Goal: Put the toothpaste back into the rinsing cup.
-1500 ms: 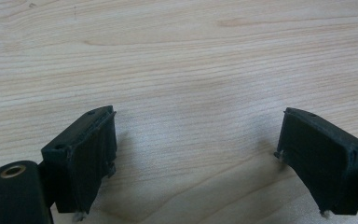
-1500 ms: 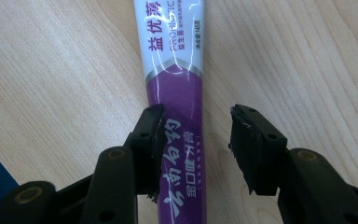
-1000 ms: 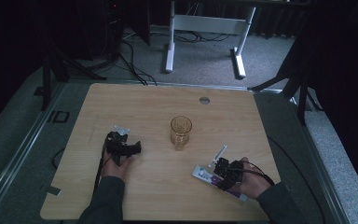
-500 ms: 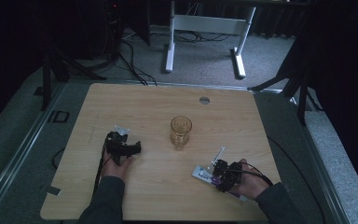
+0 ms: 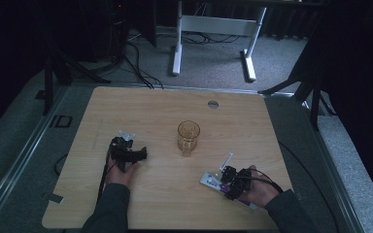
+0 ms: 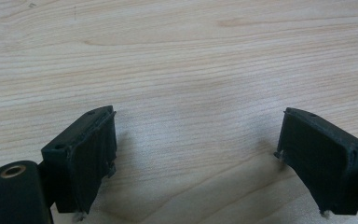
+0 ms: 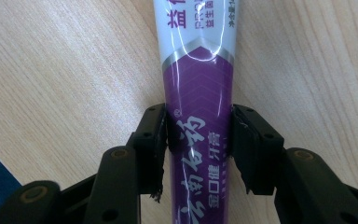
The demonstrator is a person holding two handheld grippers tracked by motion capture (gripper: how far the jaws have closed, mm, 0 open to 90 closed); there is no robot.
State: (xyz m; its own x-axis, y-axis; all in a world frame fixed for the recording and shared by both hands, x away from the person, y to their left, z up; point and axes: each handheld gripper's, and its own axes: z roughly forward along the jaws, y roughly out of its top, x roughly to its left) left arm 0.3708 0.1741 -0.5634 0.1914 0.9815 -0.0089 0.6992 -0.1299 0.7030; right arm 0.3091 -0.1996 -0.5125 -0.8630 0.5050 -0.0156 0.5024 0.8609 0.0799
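Note:
A purple and white toothpaste tube (image 7: 198, 70) lies flat on the wooden table (image 5: 150, 111) near the front right. My right gripper (image 7: 198, 126) is shut on it, one jaw pressed to each side of the purple part. From above, the right gripper (image 5: 227, 183) covers the tube (image 5: 208, 179) near its middle. A white toothbrush (image 5: 226, 162) lies just beyond them. An amber glass cup (image 5: 188, 136) stands upright at the table's middle. My left gripper (image 6: 196, 135) is open over bare wood, and from above the left gripper (image 5: 132, 153) rests left of the cup.
A round cable hole (image 5: 213, 104) sits near the table's far edge. Behind the table a white desk frame (image 5: 177, 48) stands on the grey floor among dark stands and cables. The table's front edge is close below both forearms.
My right hand has edged slightly left and toward the front on the tube. The left gripper, cup and toothbrush have not moved.

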